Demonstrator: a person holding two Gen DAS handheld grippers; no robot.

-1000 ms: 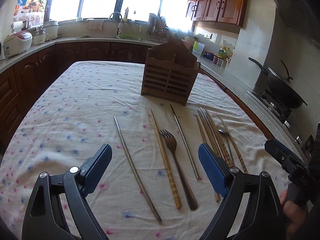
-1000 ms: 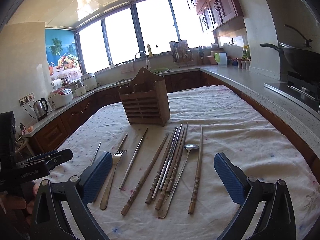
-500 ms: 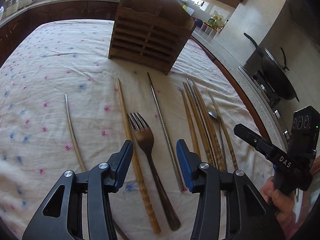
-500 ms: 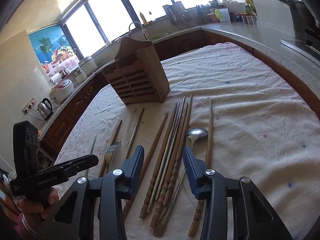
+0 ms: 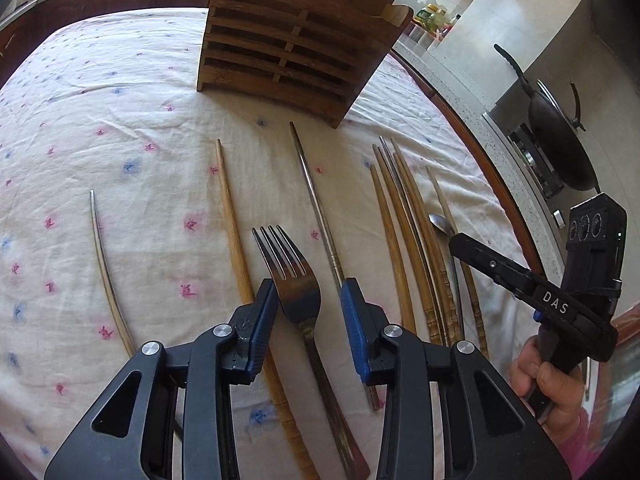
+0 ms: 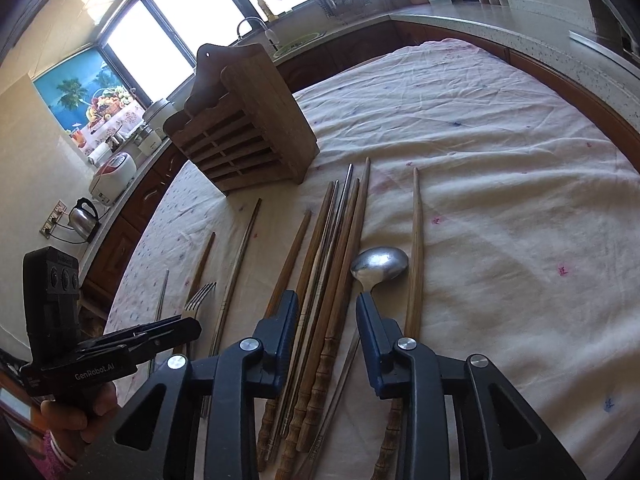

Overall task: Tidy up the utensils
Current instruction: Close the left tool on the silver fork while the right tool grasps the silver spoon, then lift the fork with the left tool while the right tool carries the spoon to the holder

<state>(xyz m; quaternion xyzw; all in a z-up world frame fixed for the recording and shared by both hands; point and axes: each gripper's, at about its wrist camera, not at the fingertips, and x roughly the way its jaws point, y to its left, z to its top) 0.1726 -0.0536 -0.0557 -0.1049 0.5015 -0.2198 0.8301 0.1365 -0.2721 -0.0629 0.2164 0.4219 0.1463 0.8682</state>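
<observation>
Floral tablecloth (image 5: 120,128), wooden holder (image 5: 296,40) far; left gripper (image 5: 306,312) fingers apart straddling fork (image 5: 296,280), right gripper (image 6: 328,324) apart over chopsticks (image 6: 332,264); kettle (image 6: 85,220) only right view.

We see a desk (image 5: 120,120) covered by a wrinkled white cloth (image 6: 500,200) with small pink and blue flowers. On it stands a slatted wooden utensil holder (image 5: 296,40), upright at the far side. Nearer lie a fork (image 5: 298,296), a spoon (image 6: 380,266), a bunch of wooden chopsticks (image 6: 336,264) with what seems a metal one among them, and a curved metal stick (image 5: 106,276) well apart.
</observation>
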